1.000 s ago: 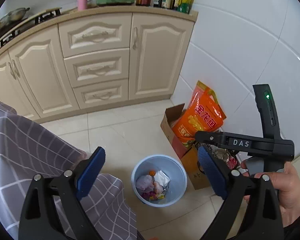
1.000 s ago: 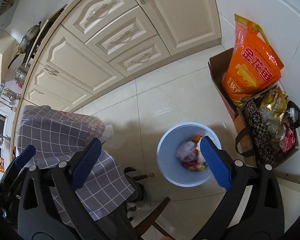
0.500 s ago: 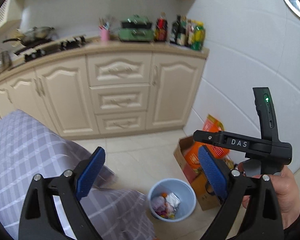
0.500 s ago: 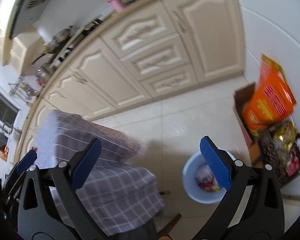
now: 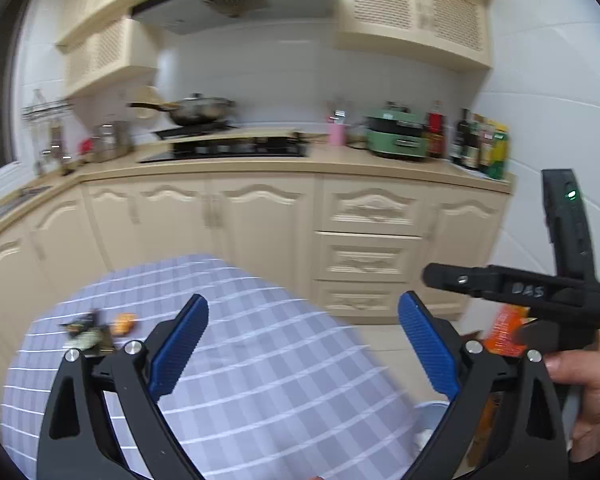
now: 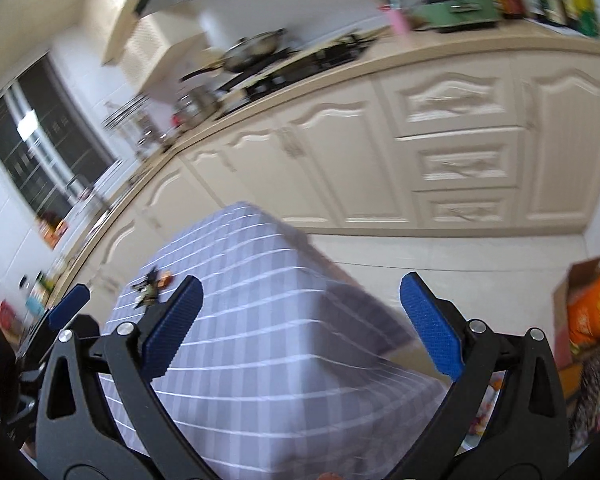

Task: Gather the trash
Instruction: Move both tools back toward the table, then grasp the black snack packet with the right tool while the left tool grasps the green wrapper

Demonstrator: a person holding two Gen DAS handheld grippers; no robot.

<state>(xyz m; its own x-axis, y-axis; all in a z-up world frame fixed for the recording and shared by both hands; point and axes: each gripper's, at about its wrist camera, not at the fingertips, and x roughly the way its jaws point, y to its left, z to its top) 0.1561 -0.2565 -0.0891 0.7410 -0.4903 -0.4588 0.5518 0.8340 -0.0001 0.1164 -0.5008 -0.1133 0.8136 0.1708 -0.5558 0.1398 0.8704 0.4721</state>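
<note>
Small trash pieces lie on the checked tablecloth (image 5: 260,364): a dark wrapper (image 5: 85,330) and an orange scrap (image 5: 123,323) at the far left. They also show, blurred, in the right wrist view (image 6: 152,286). My left gripper (image 5: 303,348) is open and empty above the table's near side. My right gripper (image 6: 302,326) is open and empty, also over the table; it shows in the left wrist view (image 5: 520,292) at the right. The blue bin's rim (image 5: 432,408) peeks out below the table edge.
Cream kitchen cabinets (image 5: 260,224) run behind the table, with a stove and wok (image 5: 200,114), a green cooker (image 5: 396,136) and bottles (image 5: 476,144) on the counter. An orange bag in a cardboard box (image 6: 592,308) stands on the floor at right.
Both grippers have swung up from looking down at the blue bin to facing the table and cabinets. Both stay open. The trash on the tablecloth has come into view.
</note>
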